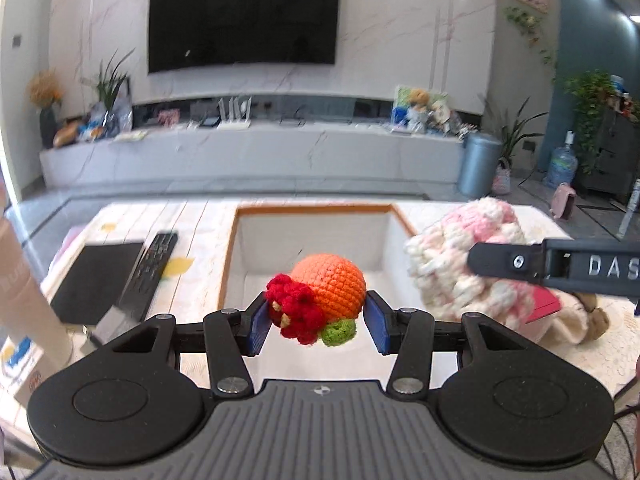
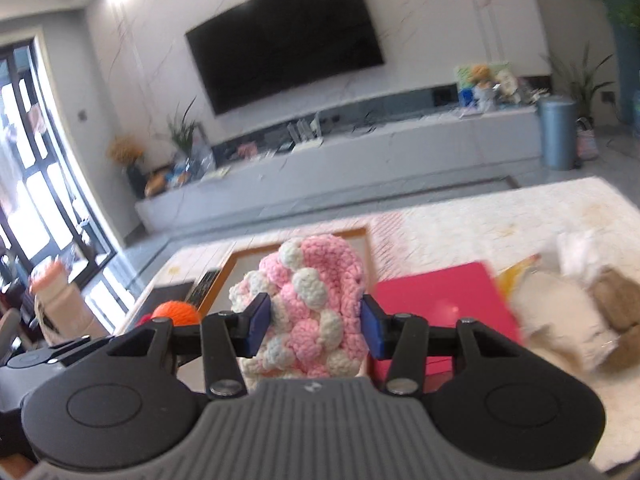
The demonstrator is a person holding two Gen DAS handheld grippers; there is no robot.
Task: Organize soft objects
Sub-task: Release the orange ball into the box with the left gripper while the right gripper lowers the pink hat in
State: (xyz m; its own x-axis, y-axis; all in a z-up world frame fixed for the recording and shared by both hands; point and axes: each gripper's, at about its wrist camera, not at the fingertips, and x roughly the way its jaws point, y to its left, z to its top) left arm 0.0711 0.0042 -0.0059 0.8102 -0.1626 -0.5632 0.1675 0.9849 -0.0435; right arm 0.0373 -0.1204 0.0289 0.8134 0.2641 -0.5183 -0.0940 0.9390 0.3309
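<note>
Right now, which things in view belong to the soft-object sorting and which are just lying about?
Job:
- crochet orange, in left tool
- pink-and-white knit piece, in right tool
- white box

Lying about:
- remote
- black tablet
- pink folder
- TV

Open box [image 1: 240, 248] ahead; remote control [image 1: 150, 270] leftward.

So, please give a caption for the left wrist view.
Left gripper holds a crocheted orange toy above the open box.
</note>
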